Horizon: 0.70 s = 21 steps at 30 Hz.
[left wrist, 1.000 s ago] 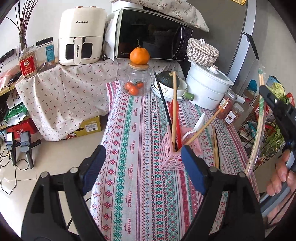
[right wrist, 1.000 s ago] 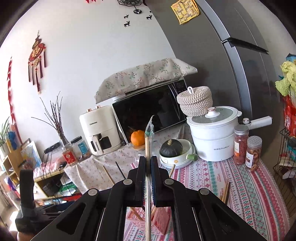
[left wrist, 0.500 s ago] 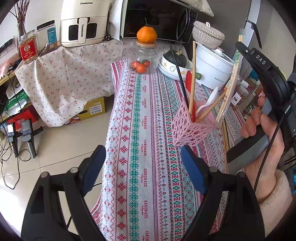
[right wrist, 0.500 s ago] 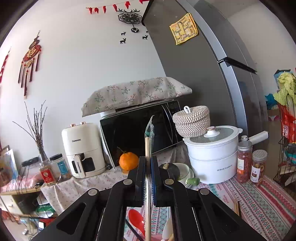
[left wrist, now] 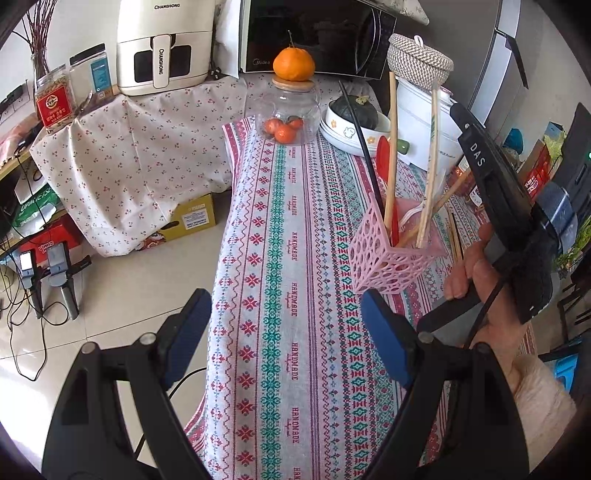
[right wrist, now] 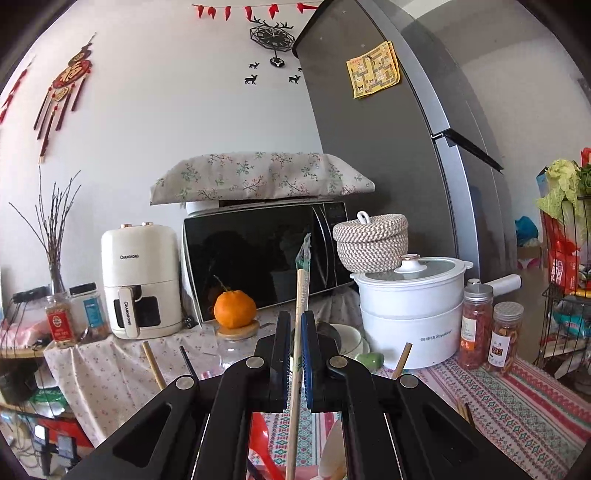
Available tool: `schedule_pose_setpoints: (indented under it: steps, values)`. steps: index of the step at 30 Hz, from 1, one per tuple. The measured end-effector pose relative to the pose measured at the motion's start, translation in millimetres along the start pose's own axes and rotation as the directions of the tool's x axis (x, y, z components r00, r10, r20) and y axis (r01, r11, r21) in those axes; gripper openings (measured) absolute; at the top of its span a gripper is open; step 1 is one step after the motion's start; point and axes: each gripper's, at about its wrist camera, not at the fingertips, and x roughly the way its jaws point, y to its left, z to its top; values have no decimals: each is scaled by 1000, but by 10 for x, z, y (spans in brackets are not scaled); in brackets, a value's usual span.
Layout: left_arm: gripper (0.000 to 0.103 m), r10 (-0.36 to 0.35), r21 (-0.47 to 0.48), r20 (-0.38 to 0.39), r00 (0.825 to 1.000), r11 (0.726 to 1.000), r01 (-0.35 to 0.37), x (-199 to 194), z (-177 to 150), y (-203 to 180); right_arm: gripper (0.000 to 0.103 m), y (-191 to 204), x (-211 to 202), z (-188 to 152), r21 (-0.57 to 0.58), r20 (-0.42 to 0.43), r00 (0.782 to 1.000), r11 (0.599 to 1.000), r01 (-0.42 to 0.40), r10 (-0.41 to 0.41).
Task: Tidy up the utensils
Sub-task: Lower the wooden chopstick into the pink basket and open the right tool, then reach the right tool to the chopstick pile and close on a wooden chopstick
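Right gripper (right wrist: 294,354) clamped mid-shaft on slim, light, stiff, plastic-sleeved wooden chopsticks (right wrist: 300,295) standing in pink perforated plastic holder (left wrist: 384,260); left gripper (left wrist: 284,328) agape, empty.

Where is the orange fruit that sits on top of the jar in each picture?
Left wrist view: the orange is top centre, resting on the glass jar's wooden lid, in front of the microwave.
Right wrist view: the orange is left of centre, just left of the right gripper and the wrapped chopsticks that it holds.
Shared landmark: the white air fryer, left of the orange in both.
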Motion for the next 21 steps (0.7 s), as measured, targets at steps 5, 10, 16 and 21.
schedule_pose_setpoints:
  steps: [5,10,16,21]
  values:
    - [83,-6,-9,-9,1000,1000,6,16,1,-17,9,-51,-122,-93,-8,-31,999,1000,-11,11]
    - [83,-20,-16,-13,1000,1000,20,4,-12,-51,32,-249,-271,134,21,-46,998,999,-29,30]
    - [83,-55,-38,-21,998,998,54,-35,-28,-74,38,-727,-221,478,85,-196,980,996,-23,39]
    - [83,-66,-42,-30,997,997,65,-32,-43,-91,38,-1279,44,532,192,-405,910,981,-13,92]
